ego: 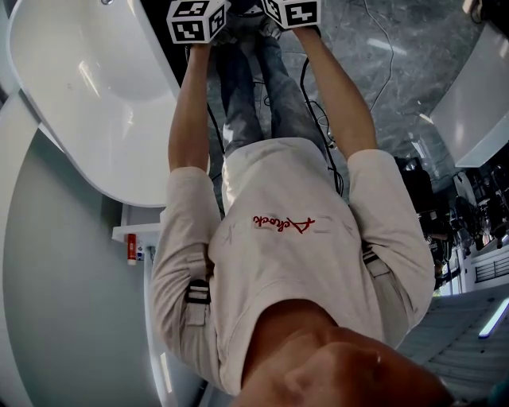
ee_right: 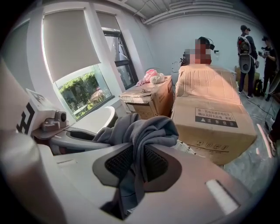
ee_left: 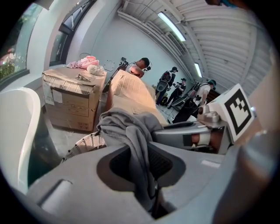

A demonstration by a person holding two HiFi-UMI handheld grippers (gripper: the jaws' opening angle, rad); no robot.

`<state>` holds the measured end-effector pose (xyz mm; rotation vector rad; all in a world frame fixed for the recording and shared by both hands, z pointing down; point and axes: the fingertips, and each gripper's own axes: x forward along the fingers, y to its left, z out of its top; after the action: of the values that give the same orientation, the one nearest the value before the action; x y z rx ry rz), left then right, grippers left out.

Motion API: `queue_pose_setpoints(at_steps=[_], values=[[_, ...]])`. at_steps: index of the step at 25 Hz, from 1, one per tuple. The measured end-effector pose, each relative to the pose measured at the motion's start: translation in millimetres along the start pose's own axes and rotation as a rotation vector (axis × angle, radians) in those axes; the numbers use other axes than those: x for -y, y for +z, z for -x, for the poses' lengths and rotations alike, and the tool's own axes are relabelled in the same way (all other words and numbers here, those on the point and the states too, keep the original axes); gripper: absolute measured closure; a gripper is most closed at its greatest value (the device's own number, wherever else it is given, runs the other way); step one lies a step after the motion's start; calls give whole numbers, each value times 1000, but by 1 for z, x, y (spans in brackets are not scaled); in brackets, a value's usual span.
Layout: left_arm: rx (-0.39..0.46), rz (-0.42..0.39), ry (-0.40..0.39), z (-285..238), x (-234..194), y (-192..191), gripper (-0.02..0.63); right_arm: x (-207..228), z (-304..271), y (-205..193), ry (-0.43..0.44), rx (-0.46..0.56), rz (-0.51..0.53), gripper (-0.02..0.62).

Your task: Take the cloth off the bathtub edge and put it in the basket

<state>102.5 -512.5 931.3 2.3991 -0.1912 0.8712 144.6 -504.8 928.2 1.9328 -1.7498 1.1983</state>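
Observation:
A grey cloth [ee_left: 131, 131] hangs bunched between both grippers. In the left gripper view my left gripper [ee_left: 141, 164] is shut on one fold of it, and the right gripper's body and marker cube [ee_left: 238, 111] sit close on the right. In the right gripper view my right gripper [ee_right: 138, 164] is shut on another fold of the cloth [ee_right: 146, 129]. A white woven basket [ee_left: 85, 144] shows just below the cloth, and its rim [ee_right: 189, 151] also peeks out beside the right jaws. The head view shows only the two marker cubes [ego: 197, 20] [ego: 293, 9] at the ends of the outstretched arms. There the cloth and basket are hidden.
The white bathtub [ego: 71, 87] lies to the left, its rim [ee_left: 15, 127] close to the grippers. Cardboard boxes [ee_right: 210, 109] [ee_left: 72, 98] stand just behind the basket. People stand further back. Cables run over the dark marble floor [ego: 374, 56]. A small red bottle [ego: 131, 248] sits on a ledge.

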Motion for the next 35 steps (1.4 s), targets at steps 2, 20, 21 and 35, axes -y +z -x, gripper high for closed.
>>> queue_pose_setpoints(at_steps=[2, 20, 21, 35], values=[[4, -8, 10, -2, -1, 2, 527, 4, 0, -2, -12, 2, -7, 514], [55, -18, 122, 17, -2, 1, 266, 16, 27, 2, -57, 89, -30, 425], [60, -20, 124, 18, -1, 3, 280, 16, 30, 3, -59, 93, -27, 435], [180, -91, 193, 65, 34, 61, 604, 14, 96, 44, -112, 188, 26, 592]])
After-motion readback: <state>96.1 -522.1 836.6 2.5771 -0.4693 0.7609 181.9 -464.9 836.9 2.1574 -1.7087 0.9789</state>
